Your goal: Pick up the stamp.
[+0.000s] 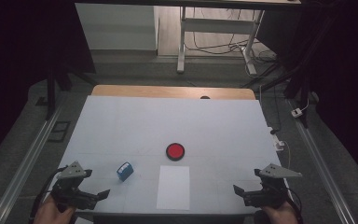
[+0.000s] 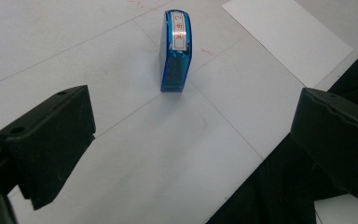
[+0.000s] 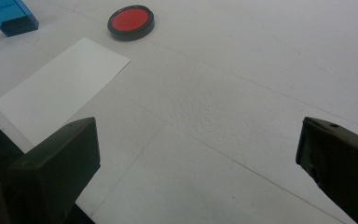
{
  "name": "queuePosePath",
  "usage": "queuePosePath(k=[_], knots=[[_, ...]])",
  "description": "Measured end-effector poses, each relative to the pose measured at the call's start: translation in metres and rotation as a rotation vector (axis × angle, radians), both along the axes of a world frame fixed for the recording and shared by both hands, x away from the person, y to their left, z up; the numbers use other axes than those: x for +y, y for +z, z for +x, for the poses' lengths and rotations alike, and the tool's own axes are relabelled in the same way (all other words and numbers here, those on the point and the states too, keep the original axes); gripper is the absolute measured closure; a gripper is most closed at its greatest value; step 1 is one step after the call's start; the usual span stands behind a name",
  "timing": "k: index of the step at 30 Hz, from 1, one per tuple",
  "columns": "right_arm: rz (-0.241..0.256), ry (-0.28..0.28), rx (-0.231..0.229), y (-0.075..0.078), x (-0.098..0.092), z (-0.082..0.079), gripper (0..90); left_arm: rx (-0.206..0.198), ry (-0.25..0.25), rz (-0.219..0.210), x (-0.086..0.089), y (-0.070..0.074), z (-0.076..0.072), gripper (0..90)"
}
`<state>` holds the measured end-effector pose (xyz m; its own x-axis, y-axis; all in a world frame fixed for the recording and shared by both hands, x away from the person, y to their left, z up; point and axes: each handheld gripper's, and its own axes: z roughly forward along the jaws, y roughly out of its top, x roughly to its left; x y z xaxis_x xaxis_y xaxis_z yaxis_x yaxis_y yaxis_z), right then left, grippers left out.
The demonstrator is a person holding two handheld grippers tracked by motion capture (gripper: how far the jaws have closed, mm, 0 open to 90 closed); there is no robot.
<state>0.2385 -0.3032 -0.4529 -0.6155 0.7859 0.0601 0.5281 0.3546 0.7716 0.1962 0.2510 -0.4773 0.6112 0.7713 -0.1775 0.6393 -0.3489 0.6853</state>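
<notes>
A blue see-through stamp (image 1: 125,171) stands on the white table (image 1: 168,121), left of centre; its label shows in the left gripper view (image 2: 177,46). A round red ink pad (image 1: 175,151) in a black rim lies mid-table, with a white paper sheet (image 1: 173,186) just in front of it. My left gripper (image 1: 95,186) is open at the front left corner, a short way before the stamp, nothing between its jaws (image 2: 196,140). My right gripper (image 1: 248,182) is open at the front right, empty (image 3: 200,158), with the ink pad (image 3: 131,22), the paper (image 3: 60,88) and the stamp (image 3: 9,16) farther off.
The table's front edge runs just under both grippers. A wooden strip (image 1: 172,91) borders the far edge, with a small dark object (image 1: 205,97) on it. Beyond stand desk legs and cables (image 1: 214,46) on the floor. Metal rails (image 1: 23,163) flank the table.
</notes>
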Motion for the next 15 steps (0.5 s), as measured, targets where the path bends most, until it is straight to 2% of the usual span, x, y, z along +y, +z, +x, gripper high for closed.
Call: queuePosePath(k=[6, 12, 15], knots=[[0.001, 0.002, 0.001, 0.000, 0.000, 0.000, 0.0, -0.008, -0.008, 0.002, -0.004, -0.002, 0.007, 0.0], [0.002, 0.004, 0.004, 0.000, 0.000, 0.001, 0.0, -0.035, 0.000, 0.003, -0.008, -0.001, 0.013, 0.0], [0.003, 0.003, 0.005, 0.000, 0.000, 0.001, 0.0, -0.032, -0.002, 0.000, -0.011, -0.002, 0.018, 0.0]])
